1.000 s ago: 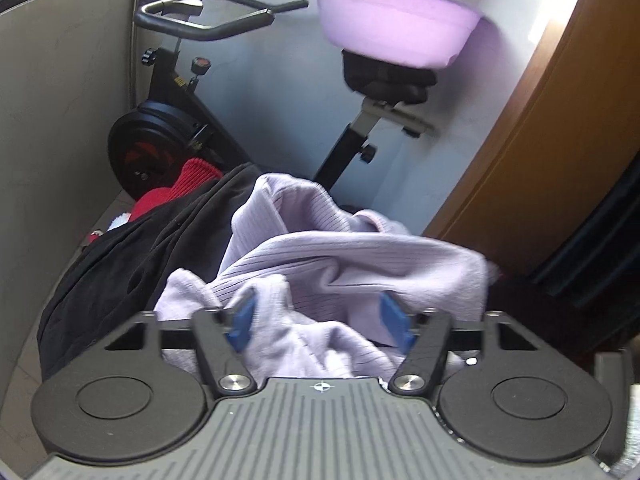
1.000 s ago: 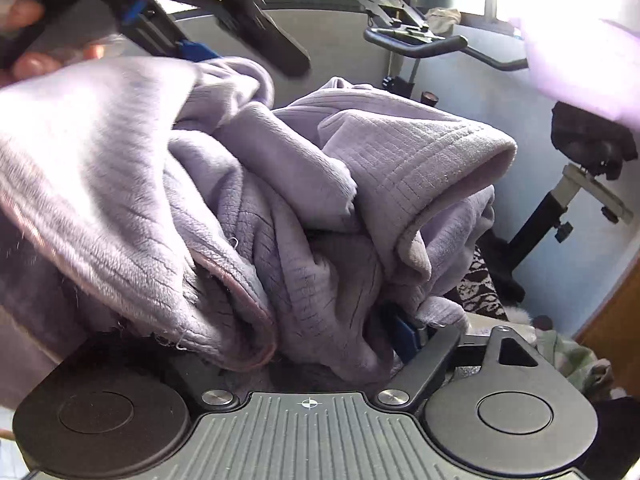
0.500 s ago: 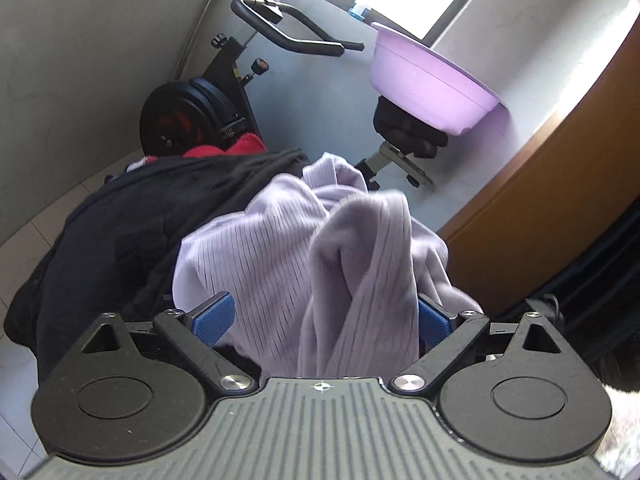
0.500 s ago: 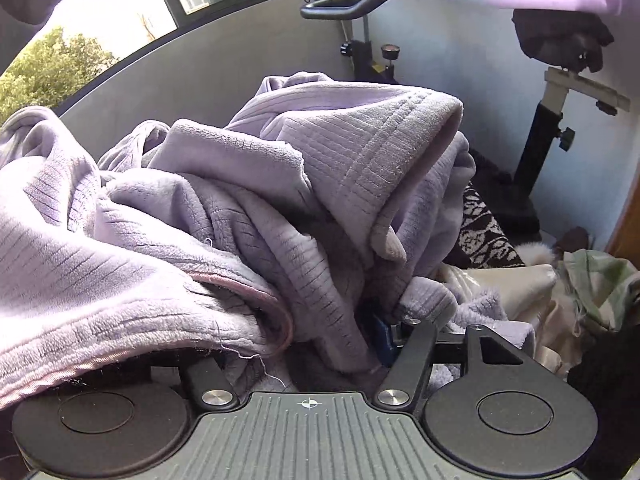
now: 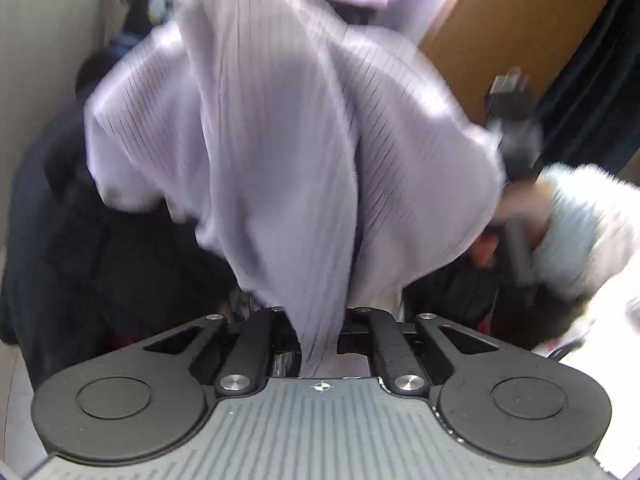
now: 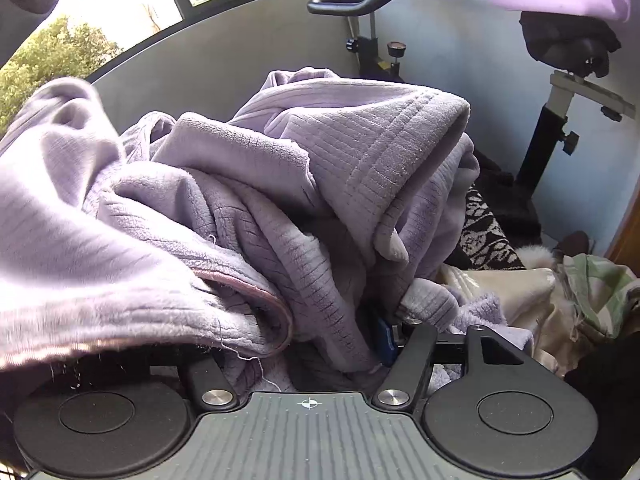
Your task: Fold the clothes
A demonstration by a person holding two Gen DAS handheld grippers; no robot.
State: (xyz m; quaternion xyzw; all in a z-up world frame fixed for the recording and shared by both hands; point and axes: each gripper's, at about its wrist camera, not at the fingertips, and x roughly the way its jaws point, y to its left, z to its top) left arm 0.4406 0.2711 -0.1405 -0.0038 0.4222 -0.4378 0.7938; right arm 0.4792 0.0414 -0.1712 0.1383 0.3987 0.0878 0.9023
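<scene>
1. Left wrist view: the left gripper point(image 5: 320, 336) has its jaws closed right down on a narrow fold of the lilac fleece garment point(image 5: 280, 152), which rises from the jaws toward 12 o'clock. So thin a pinch may slip out if the cloth is tugged.
2. The picture is blurred, and the garment hangs bunched over a dark garment point(image 5: 100, 248) at 9 o'clock. Lifting could drag that one along.
3. In the right wrist view the right gripper point(image 6: 304, 344) stands about half open with thick folds of the same garment point(image 6: 360, 152) between its fingers. One blue pad point(image 6: 385, 338) shows against the cloth, the other is buried, so I cannot tell how firm the grip is.
4. With both grips on crumpled middle folds rather than an edge, the garment may stay twisted and fold unevenly.
5. At 3 o'clock lies a heap of other clothes point(image 6: 520, 292), touching the lilac one and likely to snag.
</scene>
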